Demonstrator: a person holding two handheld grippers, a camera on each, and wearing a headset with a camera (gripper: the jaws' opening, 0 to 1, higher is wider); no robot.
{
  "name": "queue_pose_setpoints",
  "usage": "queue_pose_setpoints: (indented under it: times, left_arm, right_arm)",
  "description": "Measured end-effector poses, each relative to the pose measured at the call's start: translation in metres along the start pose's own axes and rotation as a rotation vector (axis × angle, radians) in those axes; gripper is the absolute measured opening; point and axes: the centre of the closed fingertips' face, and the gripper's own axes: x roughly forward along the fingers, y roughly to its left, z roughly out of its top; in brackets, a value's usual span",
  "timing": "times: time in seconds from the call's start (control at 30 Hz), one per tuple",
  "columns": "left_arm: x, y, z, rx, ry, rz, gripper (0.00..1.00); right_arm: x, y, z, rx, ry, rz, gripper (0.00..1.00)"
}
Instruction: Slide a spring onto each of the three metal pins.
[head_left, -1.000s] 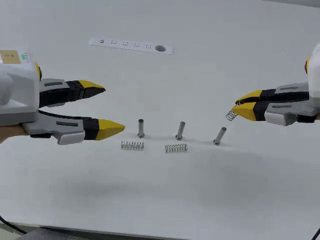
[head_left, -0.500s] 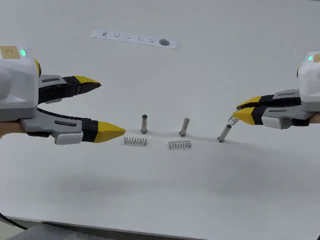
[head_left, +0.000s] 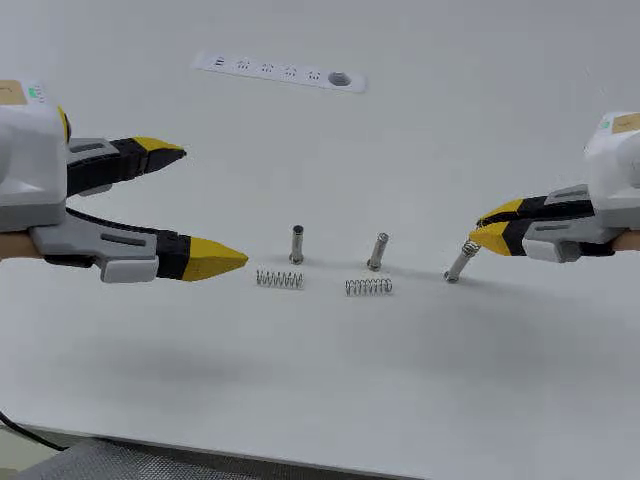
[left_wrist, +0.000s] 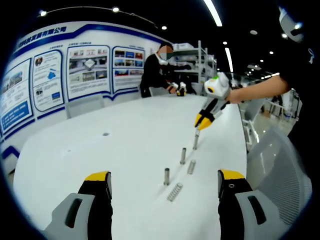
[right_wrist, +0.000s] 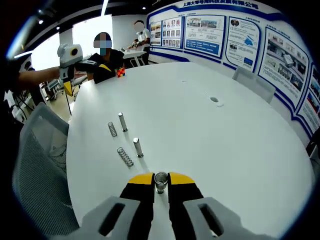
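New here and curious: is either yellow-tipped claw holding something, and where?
The right gripper pinches a spring by the coils near one end; left gripper holds nothing.

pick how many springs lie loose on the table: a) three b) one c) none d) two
d: one spring lies by the left pin, a second spring by the middle pin; the third spring is held in the right tongs at the right pin.

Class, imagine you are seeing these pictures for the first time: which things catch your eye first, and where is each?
The right gripper, at the right of the head view, is shut on a spring at the tip of the rightmost pin. The left gripper hangs wide open at the left, and two springs lie on the white table in front of the other two pins.
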Motion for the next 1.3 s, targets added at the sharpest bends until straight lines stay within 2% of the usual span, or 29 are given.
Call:
queue_pose_setpoints:
  times: [0.57,1.13,1.3]
  left_arm:
    - [-0.003,0.006,-0.002,-0.013,0.005,0.03,1.0]
    - [-0.007,0.012,-0.005,-0.024,0.02,0.04,1.0]
    - [-0.008,0.012,-0.009,-0.027,0.033,0.038,1.0]
  right_arm:
    - [0.02,0.004,-0.021,-0.003,0.038,-0.012,0.11]
    - [0.035,0.004,-0.035,0.0,0.062,-0.014,0.11]
    - [0.036,0.002,-0.032,0.013,0.055,-0.02,0.11]
